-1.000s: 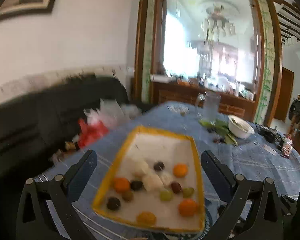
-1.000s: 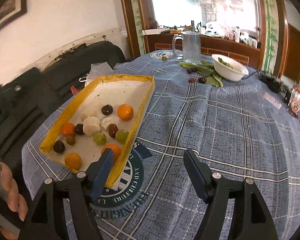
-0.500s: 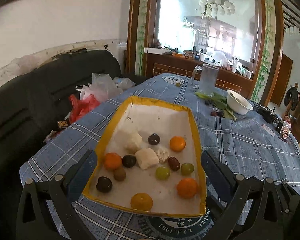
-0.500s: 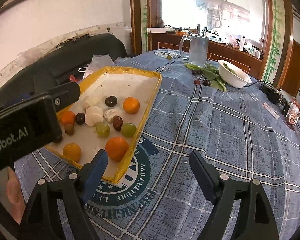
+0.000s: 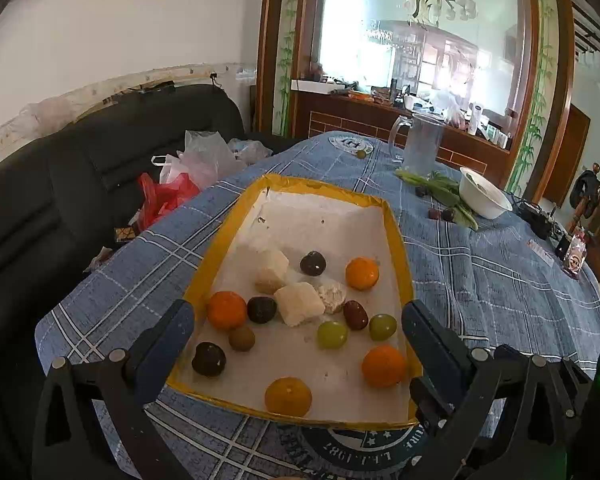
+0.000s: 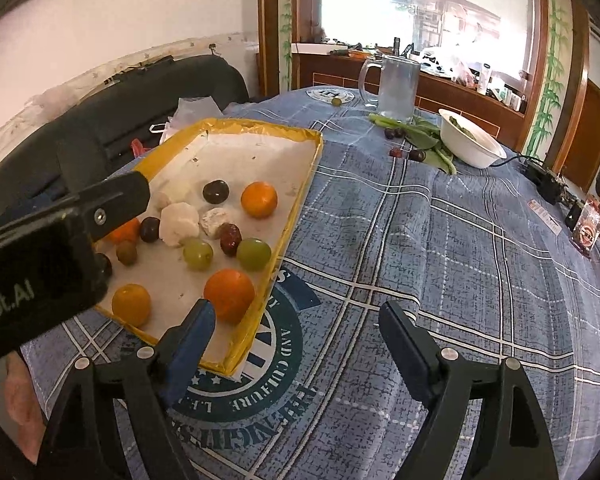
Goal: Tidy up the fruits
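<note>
Most of the fruit lies loose and mixed in the yellow-rimmed tray (image 5: 396,240) on the table (image 6: 460,240): four oranges (image 5: 362,273), two green grapes (image 5: 332,335), several dark round fruits (image 5: 313,263) and a small brown one, scattered around a few pale chunks (image 5: 299,309) with no grouping by kind. A few pieces sit well apart from the tray, with dark fruits (image 6: 417,155) beside the greens and white bowl (image 6: 472,146) and one grape (image 6: 336,101) near the jug (image 6: 396,84). As sorting goes, the scene fits either fruit being gathered into the tray or fruit waiting to be sorted out of it. The left gripper (image 5: 298,338) hangs over the tray's near end, spread wide, empty and touching nothing. The right gripper (image 6: 296,334) is likewise spread and empty, above the tray's near right corner and the cloth
</note>
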Available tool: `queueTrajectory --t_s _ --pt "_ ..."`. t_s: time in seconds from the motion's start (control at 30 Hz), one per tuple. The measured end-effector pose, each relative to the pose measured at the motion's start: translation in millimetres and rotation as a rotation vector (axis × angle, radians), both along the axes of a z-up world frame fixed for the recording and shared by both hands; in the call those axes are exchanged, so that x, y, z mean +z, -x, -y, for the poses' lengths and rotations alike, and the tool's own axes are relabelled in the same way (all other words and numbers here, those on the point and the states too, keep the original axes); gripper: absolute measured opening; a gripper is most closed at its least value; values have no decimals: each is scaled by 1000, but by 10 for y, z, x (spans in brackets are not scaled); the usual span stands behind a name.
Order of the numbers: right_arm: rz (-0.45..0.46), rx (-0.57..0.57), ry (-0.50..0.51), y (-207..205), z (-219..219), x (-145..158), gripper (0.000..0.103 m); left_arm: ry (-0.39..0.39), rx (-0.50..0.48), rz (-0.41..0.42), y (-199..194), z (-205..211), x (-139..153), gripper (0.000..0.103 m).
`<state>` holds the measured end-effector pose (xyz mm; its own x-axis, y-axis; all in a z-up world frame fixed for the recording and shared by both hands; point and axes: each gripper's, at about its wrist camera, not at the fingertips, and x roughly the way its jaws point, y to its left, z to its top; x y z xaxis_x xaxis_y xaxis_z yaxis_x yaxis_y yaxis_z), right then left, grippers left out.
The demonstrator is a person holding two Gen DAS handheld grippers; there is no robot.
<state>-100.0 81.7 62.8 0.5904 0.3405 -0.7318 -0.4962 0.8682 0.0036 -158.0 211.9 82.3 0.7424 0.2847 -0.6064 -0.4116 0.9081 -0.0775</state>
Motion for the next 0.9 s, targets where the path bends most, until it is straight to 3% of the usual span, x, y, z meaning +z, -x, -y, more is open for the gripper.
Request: queueTrajectory --t_s 0.9 --pt "9 26 47 -43 -171 -34 90 55 -12 -65 -80 -65 -115 103"
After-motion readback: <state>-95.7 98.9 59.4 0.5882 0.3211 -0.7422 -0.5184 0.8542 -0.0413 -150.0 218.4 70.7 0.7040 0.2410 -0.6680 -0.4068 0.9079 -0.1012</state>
